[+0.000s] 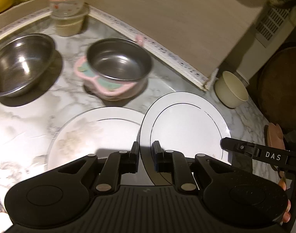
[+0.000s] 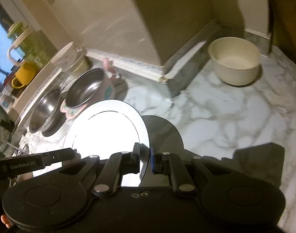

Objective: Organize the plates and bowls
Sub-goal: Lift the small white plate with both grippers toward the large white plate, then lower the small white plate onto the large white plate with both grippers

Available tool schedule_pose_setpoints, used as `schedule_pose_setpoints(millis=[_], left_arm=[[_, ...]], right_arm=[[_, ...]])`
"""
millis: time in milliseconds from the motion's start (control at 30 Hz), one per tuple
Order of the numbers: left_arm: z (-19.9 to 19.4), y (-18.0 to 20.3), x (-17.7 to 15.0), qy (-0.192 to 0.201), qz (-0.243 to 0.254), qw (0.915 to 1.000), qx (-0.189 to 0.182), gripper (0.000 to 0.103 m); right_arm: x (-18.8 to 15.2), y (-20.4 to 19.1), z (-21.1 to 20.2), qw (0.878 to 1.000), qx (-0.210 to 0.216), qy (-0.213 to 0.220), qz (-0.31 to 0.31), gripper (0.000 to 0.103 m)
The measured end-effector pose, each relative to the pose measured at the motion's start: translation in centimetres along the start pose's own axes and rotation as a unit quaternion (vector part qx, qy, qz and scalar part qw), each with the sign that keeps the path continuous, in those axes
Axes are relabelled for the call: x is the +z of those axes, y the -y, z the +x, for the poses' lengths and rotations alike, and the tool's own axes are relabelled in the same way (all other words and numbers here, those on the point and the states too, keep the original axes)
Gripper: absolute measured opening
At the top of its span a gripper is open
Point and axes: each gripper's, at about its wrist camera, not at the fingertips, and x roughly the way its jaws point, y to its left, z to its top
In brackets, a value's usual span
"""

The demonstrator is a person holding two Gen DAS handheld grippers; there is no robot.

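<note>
A white plate with a thin dark ring [image 1: 186, 128] hangs tilted above the marble counter [image 1: 27, 120], held by both grippers. My left gripper [image 1: 146, 149] is shut on the plate's near-left rim. In the right wrist view my right gripper [image 2: 145, 151] is shut on the right rim of the same plate [image 2: 109, 132]. The right gripper's finger [image 1: 225, 142] shows at the plate's right edge, and the left gripper's finger [image 2: 70, 152] at its left edge. A second white plate [image 1: 93, 134], smeared, lies flat on the counter beside and partly under the held one.
A large steel bowl [image 1: 22, 64] stands at the left. A smaller steel bowl [image 1: 118, 60] rests on a pink dish [image 1: 93, 77]. Stacked bowls [image 1: 68, 9] stand at the back. A cream bowl [image 2: 235, 60] sits by the wall corner [image 2: 163, 75]. A round wooden board [image 1: 283, 85] is at the right.
</note>
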Motion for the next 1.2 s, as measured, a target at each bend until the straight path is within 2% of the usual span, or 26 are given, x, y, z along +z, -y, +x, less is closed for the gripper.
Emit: schedule_pose_setpoints(millis=[433,767,1200], left_arm=[[-2.1,-5.5,-2.5,-0.017,-0.039,0.9988,0.026,0.013],[-1.7,-7.9,-3.6,-0.036,-0.052,0.9974,0.034,0.013],[-0.8,-8.2,-3.8,-0.052,-0.04,0.997,0.042,0.013]], right_arm=[[-1.5,-5.2,2.6,0.998,0.015,-0.043,-0.044,0.011],[-3.0,-7.1,4.1,0.996,0.002,-0.069,-0.063,0.011],[-3.4,-7.3,5.5,0.995,-0.01,-0.085,-0.058,0.012]])
